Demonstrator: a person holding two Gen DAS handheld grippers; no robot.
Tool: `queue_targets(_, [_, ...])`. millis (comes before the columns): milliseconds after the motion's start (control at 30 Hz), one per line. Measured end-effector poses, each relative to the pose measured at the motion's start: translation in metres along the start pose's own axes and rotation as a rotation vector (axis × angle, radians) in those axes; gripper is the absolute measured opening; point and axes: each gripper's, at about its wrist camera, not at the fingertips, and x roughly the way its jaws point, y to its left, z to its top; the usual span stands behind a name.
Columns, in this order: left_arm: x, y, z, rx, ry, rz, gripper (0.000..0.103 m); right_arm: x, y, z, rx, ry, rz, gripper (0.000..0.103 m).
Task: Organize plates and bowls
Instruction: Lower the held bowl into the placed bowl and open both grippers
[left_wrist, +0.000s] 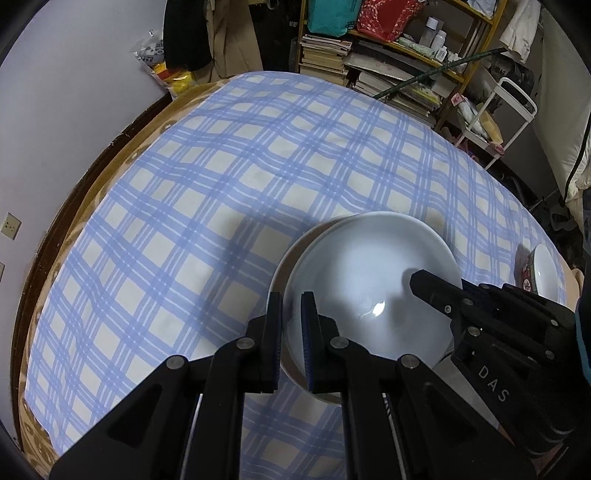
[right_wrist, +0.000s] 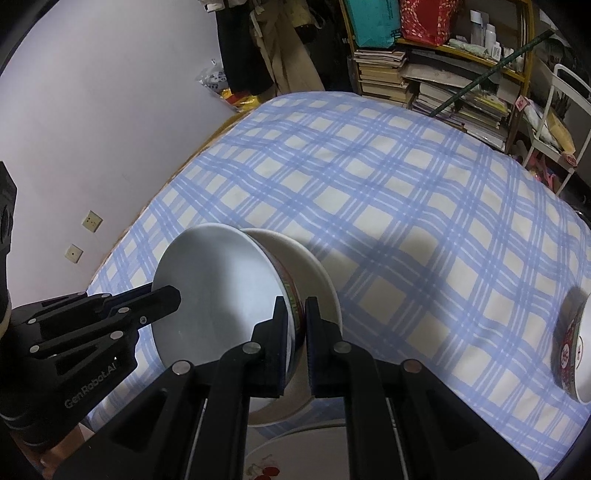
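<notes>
A white bowl (left_wrist: 369, 280) with a red and green patterned outside (right_wrist: 221, 295) is held between both grippers, just above or inside a larger white bowl (left_wrist: 284, 266), whose rim also shows in the right wrist view (right_wrist: 317, 273). My left gripper (left_wrist: 291, 325) is shut on the held bowl's left rim. My right gripper (right_wrist: 295, 328) is shut on its right rim. A second patterned bowl (right_wrist: 576, 347) stands apart at the table's right edge; it also shows in the left wrist view (left_wrist: 539, 273).
The table has a blue plaid cloth (left_wrist: 258, 166). A flowered plate's rim (right_wrist: 295, 454) shows at the near edge below the bowls. A shelf of books (left_wrist: 388, 66) and a white cart (left_wrist: 509, 110) stand behind the table. A wall (left_wrist: 74, 92) runs on the left.
</notes>
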Motion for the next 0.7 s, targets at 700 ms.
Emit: queue_targets(700, [0.01,-0.003,-0.004,0.032,0.019,0.011,0.009,0.009,0.013,-0.007,-0.107,0.004,-0.086,0.01])
